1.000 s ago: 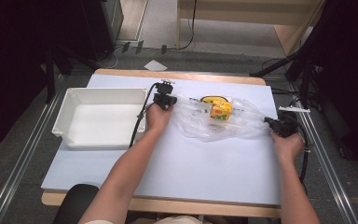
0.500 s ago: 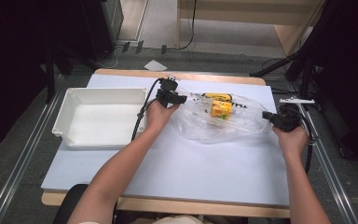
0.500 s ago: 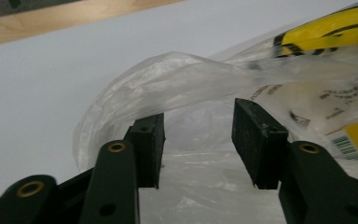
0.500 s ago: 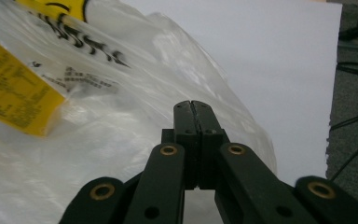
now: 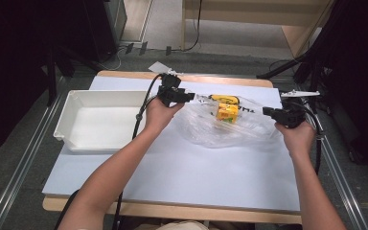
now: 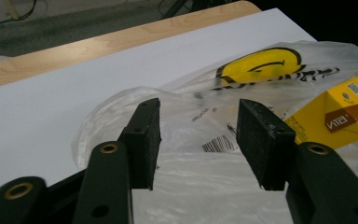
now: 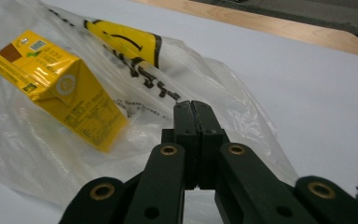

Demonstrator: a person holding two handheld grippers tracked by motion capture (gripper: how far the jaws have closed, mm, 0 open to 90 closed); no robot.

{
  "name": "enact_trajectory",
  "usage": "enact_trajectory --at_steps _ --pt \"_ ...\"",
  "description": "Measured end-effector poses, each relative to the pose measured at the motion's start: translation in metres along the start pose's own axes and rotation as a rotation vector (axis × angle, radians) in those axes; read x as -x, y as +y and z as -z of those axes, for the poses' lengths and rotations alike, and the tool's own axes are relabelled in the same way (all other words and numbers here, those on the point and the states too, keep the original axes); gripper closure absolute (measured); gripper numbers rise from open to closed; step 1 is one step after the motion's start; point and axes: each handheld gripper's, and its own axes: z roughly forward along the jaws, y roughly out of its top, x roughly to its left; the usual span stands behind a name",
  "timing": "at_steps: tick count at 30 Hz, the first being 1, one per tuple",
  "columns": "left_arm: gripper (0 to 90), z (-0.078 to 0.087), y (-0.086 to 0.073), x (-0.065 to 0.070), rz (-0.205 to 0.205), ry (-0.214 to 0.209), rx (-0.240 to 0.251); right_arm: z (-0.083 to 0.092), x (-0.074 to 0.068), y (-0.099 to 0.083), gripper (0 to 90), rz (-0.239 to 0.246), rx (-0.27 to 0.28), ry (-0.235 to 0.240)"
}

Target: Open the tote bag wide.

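Yellow carton (image 5: 226, 112) sits inside the plastic bag (image 5: 230, 132) on the counter (image 5: 182, 172); the left tool (image 5: 188, 97) has just released its edge, the right tool (image 5: 267, 111) is clenched, apparently on film, and the white tray (image 5: 76, 139) waits unfilled.

1. One clear plastic bag (image 5: 230, 127) with a yellow smiley print, right of centre in the high view.
2. One yellow drink carton (image 5: 226, 112) inside that bag, upper centre-right of the frame.
3. One white tray (image 5: 79, 139), at the left of the high view.
4. One table (image 5: 182, 177) with a white top, across the middle and lower frame.
5. Two handheld grippers: the left gripper (image 5: 184, 96) at upper centre, the right gripper (image 5: 268, 111) at centre right.
6. Two forearms, entering from the bottom edge.
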Motion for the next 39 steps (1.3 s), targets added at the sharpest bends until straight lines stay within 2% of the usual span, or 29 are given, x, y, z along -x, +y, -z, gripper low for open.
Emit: enact_trajectory --at_steps 3,6,9,11,16,19,23,25,28,32,39 --pt "59.8 0.002 0.001 0.004 -0.009 -0.013 -0.004 -0.004 -0.005 0.004 90.0 0.005 -0.002 0.013" --pt "72.8 0.0 0.002 0.01 -0.033 -0.023 -0.015 -0.009 -0.011 0.01 90.0 0.009 -0.009 0.027" --pt "85.8 -0.006 0.004 0.019 -0.02 -0.048 -0.015 -0.016 -0.017 0.016 90.0 0.023 -0.007 0.038" --pt "90.0 -0.014 0.004 0.027 -0.018 -0.056 -0.028 -0.022 -0.02 0.019 90.0 0.023 -0.004 0.047" --pt "90.0 -0.038 0.0 0.047 -0.015 -0.069 -0.051 -0.042 -0.028 0.026 90.0 0.045 -0.011 0.068" --pt "90.0 -0.05 -0.005 0.052 -0.01 -0.065 -0.07 -0.053 -0.028 0.025 90.0 0.042 -0.037 0.071" --pt "90.0 -0.063 -0.016 0.053 0.007 -0.05 -0.086 -0.068 -0.027 0.019 90.0 0.044 -0.068 0.079" --pt "90.0 -0.068 -0.024 0.05 0.03 -0.055 -0.096 -0.075 -0.026 0.015 90.0 0.04 -0.091 0.078" --pt "90.0 -0.073 -0.037 0.048 0.04 -0.058 -0.116 -0.086 -0.025 0.011 90.0 0.039 -0.113 0.077" --pt "90.0 -0.076 -0.049 0.049 0.036 -0.06 -0.133 -0.1 -0.023 0.009 90.0 0.036 -0.127 0.07" --pt "90.0 -0.077 -0.063 0.052 0.024 -0.081 -0.148 -0.117 -0.017 0.007 90.0 -0.006 -0.156 0.069"
